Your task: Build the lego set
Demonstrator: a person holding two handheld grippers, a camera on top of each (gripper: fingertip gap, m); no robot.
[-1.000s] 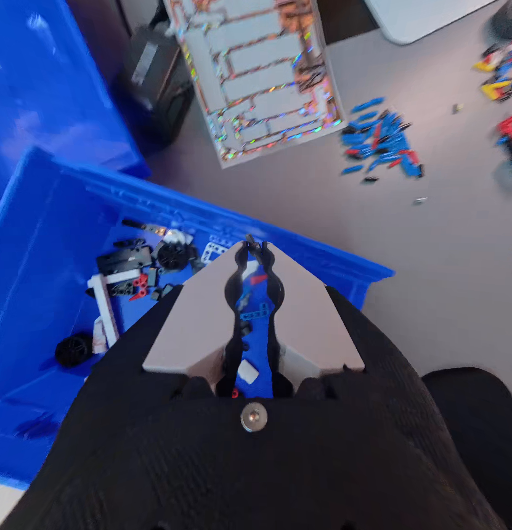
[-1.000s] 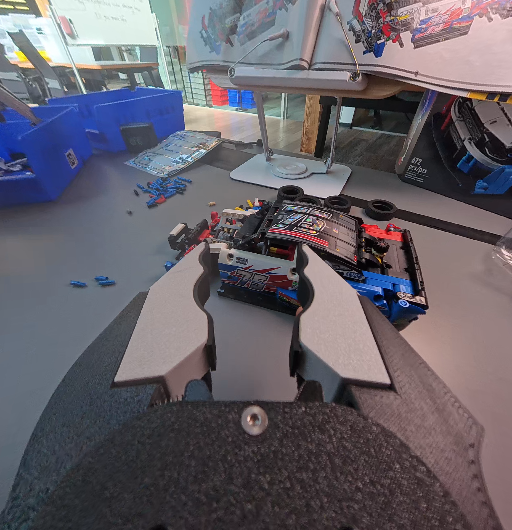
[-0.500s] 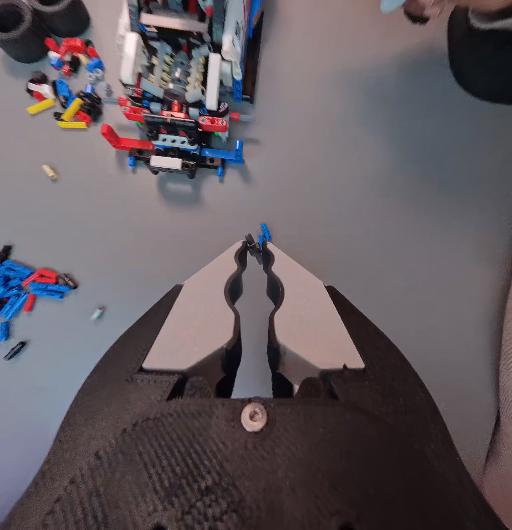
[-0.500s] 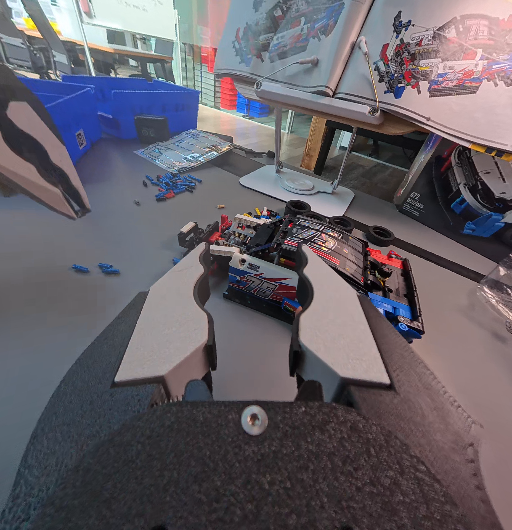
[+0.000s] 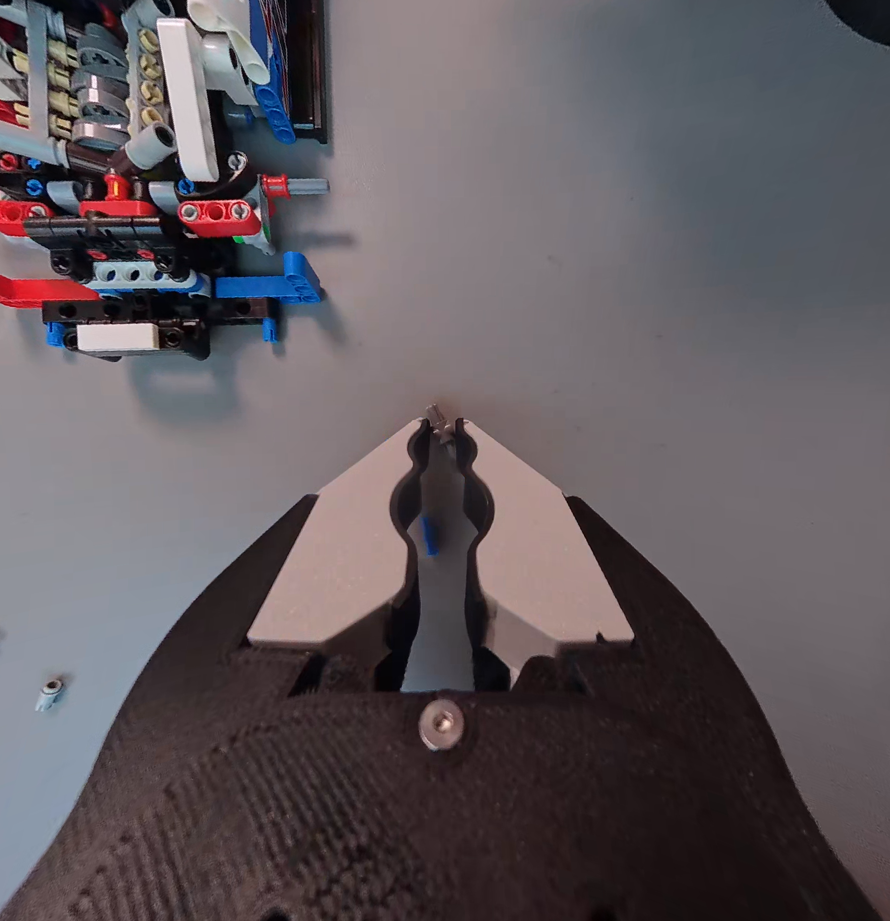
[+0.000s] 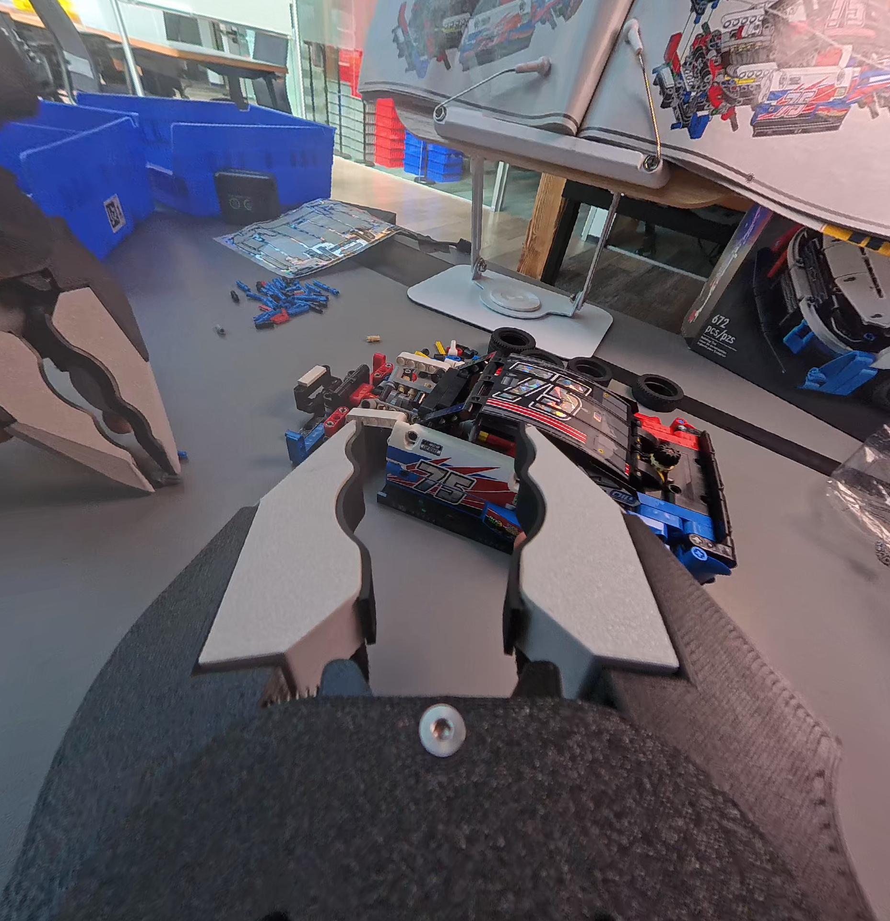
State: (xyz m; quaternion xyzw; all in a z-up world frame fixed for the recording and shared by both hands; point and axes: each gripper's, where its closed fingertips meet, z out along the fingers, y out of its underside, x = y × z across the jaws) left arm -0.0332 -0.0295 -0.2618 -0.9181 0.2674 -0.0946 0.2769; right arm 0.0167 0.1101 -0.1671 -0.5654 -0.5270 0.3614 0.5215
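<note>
The partly built lego car (image 6: 557, 438) stands on the grey table (image 6: 133, 548); its open front end shows in the left wrist view (image 5: 133, 209) at the upper left. My left gripper (image 5: 440, 423) is shut on a small grey pin (image 5: 437, 414) at its tips, low over the table to the right of the car's front. A blue pin (image 5: 428, 536) lies on the table under the gap between the fingers. The left gripper also shows in the right wrist view (image 6: 161, 476), tips at the table. My right gripper (image 6: 440, 431) is open and empty, just in front of the car's side.
Blue bins (image 6: 183, 144) stand at the far left. A sticker sheet (image 6: 308, 241) and a pile of blue pins (image 6: 283, 301) lie behind. An instruction book on a stand (image 6: 532, 144), a set box (image 6: 806, 319), loose tyres (image 6: 657, 391) and a plastic bag (image 6: 876, 498) are at the right.
My left gripper has moved from over the blue bin to the table by the car's front and come down low. The right gripper has edged closer to the car.
</note>
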